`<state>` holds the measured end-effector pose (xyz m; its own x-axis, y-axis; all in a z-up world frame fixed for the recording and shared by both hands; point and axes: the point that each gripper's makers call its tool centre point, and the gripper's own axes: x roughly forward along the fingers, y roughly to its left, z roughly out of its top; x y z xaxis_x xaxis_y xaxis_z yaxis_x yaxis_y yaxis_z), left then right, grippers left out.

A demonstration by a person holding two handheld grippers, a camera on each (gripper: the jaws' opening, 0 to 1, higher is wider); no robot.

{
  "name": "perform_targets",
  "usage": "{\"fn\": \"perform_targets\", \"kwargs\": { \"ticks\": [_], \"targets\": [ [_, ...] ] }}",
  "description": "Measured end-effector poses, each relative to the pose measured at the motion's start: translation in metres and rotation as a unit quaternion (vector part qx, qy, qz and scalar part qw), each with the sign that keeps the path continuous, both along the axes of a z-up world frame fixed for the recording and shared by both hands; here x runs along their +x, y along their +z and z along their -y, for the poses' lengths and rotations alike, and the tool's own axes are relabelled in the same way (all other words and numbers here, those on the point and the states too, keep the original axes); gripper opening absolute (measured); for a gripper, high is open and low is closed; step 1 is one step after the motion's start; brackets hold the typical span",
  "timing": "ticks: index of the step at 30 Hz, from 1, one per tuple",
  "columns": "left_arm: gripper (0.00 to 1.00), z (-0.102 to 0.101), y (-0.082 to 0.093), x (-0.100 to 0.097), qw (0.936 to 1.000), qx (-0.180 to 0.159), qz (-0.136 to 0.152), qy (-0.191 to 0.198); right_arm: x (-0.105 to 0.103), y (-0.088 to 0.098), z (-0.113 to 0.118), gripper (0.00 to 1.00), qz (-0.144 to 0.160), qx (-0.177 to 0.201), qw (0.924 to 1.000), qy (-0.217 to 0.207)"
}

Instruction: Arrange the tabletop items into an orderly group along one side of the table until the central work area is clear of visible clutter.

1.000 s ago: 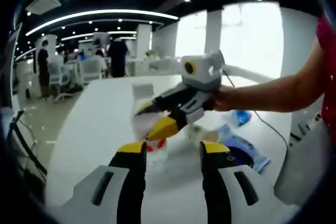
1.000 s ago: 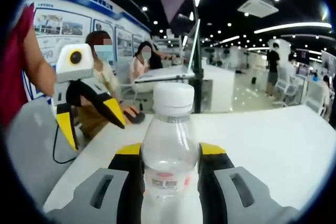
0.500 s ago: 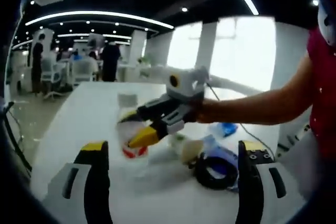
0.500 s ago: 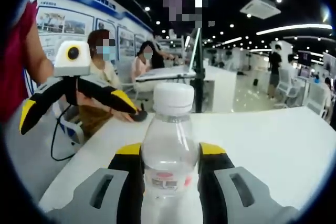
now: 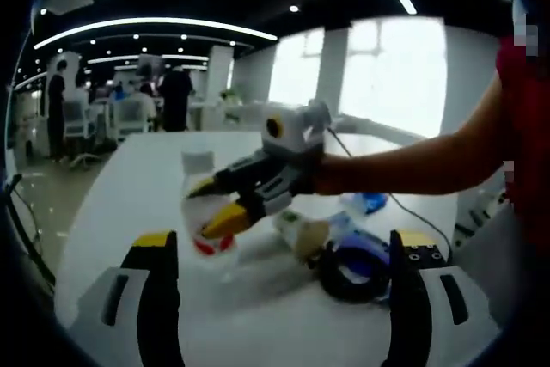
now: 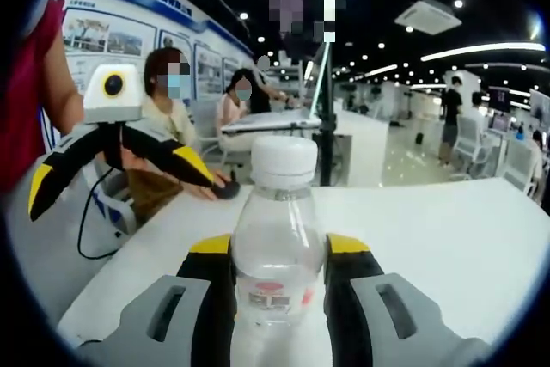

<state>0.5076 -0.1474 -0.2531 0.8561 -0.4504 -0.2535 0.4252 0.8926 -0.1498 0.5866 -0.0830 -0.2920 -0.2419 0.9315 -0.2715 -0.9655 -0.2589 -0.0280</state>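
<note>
One water bottle (image 6: pixel 277 242) stands upright, cap up, clamped in the right hand-held gripper (image 6: pixel 279 268); left hand-held gripper (image 5: pixel 279 251) gapes wide.

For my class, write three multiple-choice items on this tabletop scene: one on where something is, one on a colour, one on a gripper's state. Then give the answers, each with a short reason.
1. Where is the clear bottle?
A. between the right gripper's jaws
B. lying on the floor
C. on a chair

2. What colour is the bottle's cap?
A. red
B. white
C. black

3. How does the left gripper stand?
A. shut on the bottle
B. shut on a cable
C. open

Answers:
1. A: in the right gripper view the right gripper has a yellow-tipped jaw pressed to each side of the bottle.
2. B: the cap is plainly white.
3. C: in the left gripper view its jaws stand wide apart, with nothing between them.
</note>
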Motion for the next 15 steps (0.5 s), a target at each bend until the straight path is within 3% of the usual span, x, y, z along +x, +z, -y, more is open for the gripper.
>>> {"fn": "perform_targets", "kwargs": {
  "ticks": [5, 10, 15],
  "targets": [
    [0.99, -0.0006, -0.0008, -0.0001, 1.0, 0.0, -0.001, 0.002, 0.0025, -0.0006, 0.002, 0.38, 0.003, -0.001, 1.0, -0.002],
    [0.99, -0.0011, -0.0007, 0.0012, 1.0, 0.0, 0.0, 0.003, 0.0017, -0.0011, 0.007, 0.38, 0.028, -0.001, 0.9996, 0.007],
    [0.99, 0.0007, -0.002, 0.0016, 1.0, 0.002, -0.002, -0.001, 0.0033, -0.0019, 0.0101, 0.38, 0.022, -0.003, 0.9997, 0.0]
  ]
}}
